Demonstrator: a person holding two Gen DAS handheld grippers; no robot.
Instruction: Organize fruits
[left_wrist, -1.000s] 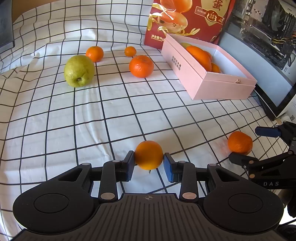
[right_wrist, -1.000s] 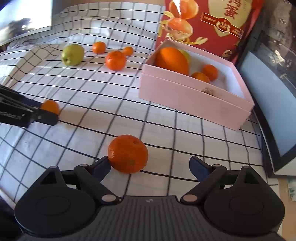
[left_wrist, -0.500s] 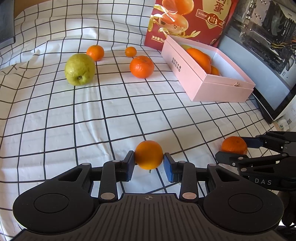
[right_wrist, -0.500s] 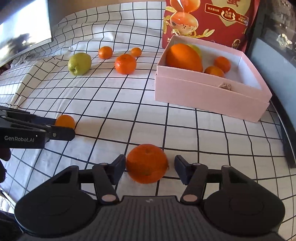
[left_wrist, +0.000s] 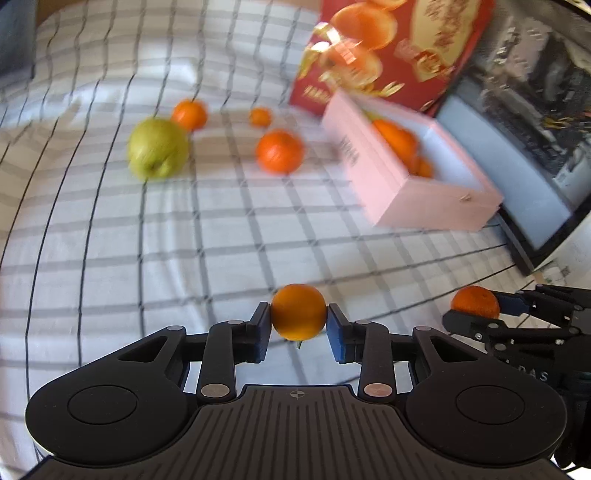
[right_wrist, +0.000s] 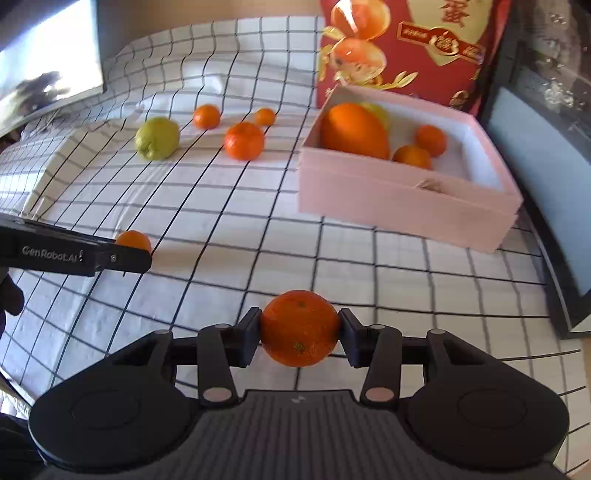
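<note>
My left gripper (left_wrist: 298, 320) is shut on a small smooth orange (left_wrist: 298, 312) and holds it above the checked cloth. My right gripper (right_wrist: 300, 328) is shut on a larger mandarin (right_wrist: 300, 328); that mandarin also shows at the right of the left wrist view (left_wrist: 475, 301). The open pink box (right_wrist: 399, 201) stands ahead on the right and holds a big orange fruit (right_wrist: 352, 130), two small mandarins and a yellow-green fruit. A green apple (right_wrist: 157, 137), a mandarin (right_wrist: 244, 141) and two small mandarins (right_wrist: 206, 116) lie loose on the cloth at the back.
A red gift box (right_wrist: 402, 48) stands upright behind the pink box. A dark monitor (right_wrist: 543, 177) lies along the right edge. A screen (right_wrist: 44, 62) stands at the far left. The cloth (right_wrist: 229, 229) is wrinkled and raised at the back left.
My right gripper has closed on the larger mandarin and lifted it. My left gripper, still holding the small orange, has risen and is moving fast; its view is blurred.
</note>
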